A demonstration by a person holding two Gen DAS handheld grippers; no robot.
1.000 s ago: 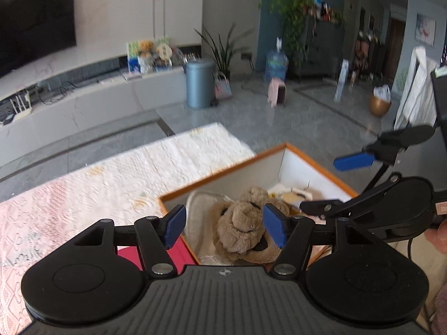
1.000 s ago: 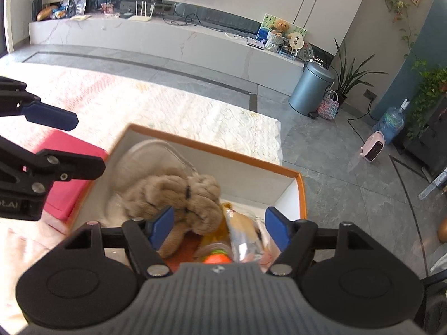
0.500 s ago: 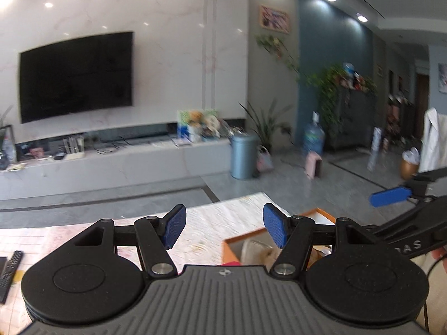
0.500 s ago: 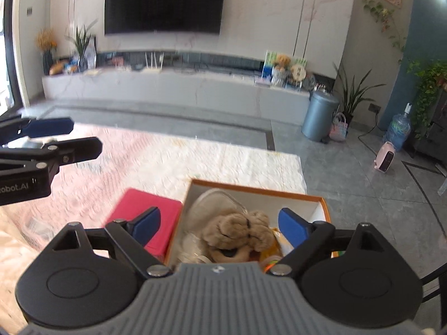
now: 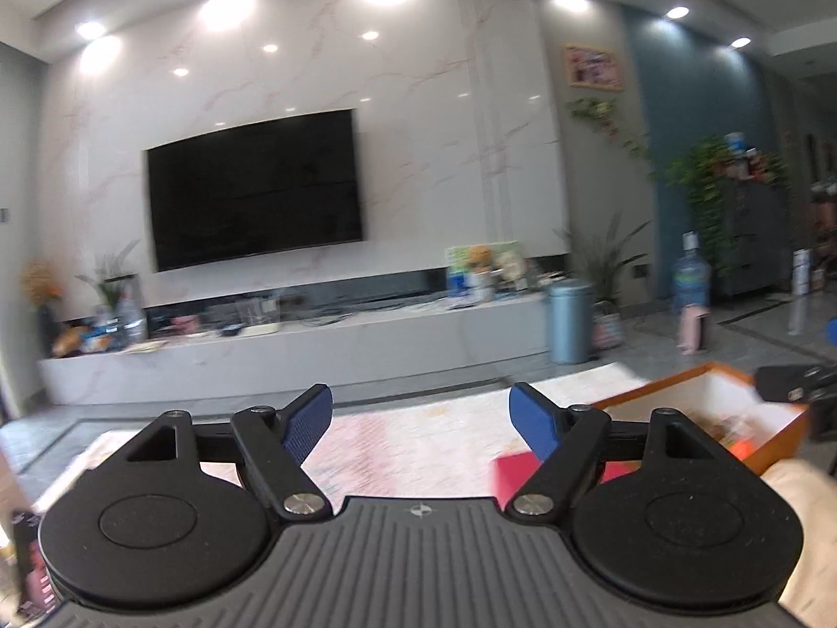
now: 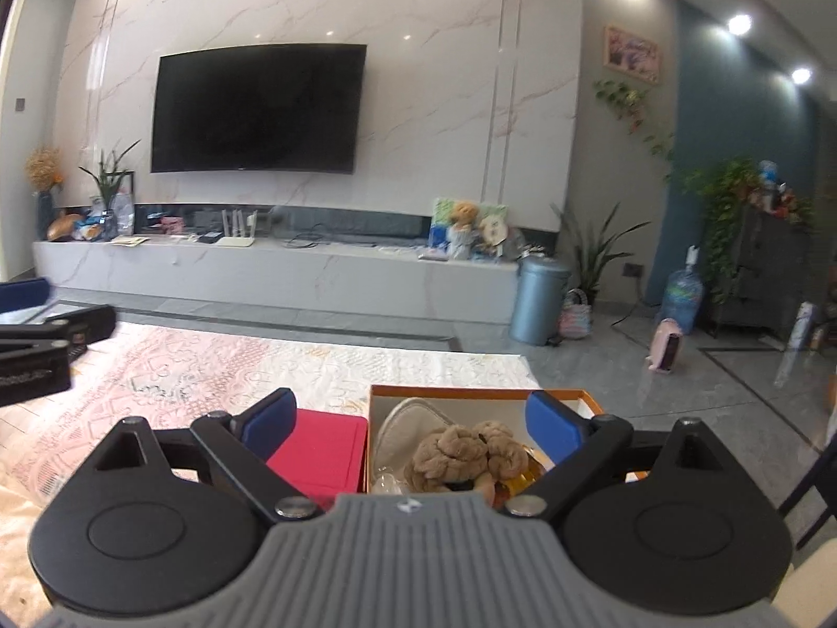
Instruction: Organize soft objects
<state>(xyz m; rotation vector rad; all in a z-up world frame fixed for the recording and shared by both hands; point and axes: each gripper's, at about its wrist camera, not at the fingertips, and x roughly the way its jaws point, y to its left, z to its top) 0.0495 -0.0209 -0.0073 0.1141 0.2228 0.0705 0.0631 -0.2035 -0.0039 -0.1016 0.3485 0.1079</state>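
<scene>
Both grippers have pulled up and back from the orange box (image 6: 484,392), and now they look out at the room. The left gripper (image 5: 421,418) has just opened its jaws wider and holds nothing. The right gripper (image 6: 413,418) also has its jaws spread wide and empty. The brown plush toy (image 6: 465,452) sits in the box, next to the red box (image 6: 319,445). It sits high on the pile, so a bump could tip it out onto the desk (image 6: 314,366).

box (image 6: 471,393): orange rim, white inside
plush toy (image 6: 465,452): tan brown
flat case (image 6: 319,447): red-pink
table cover (image 6: 209,366): pale pink and cream, lace-like pattern
bin (image 6: 539,298): blue-grey
</scene>
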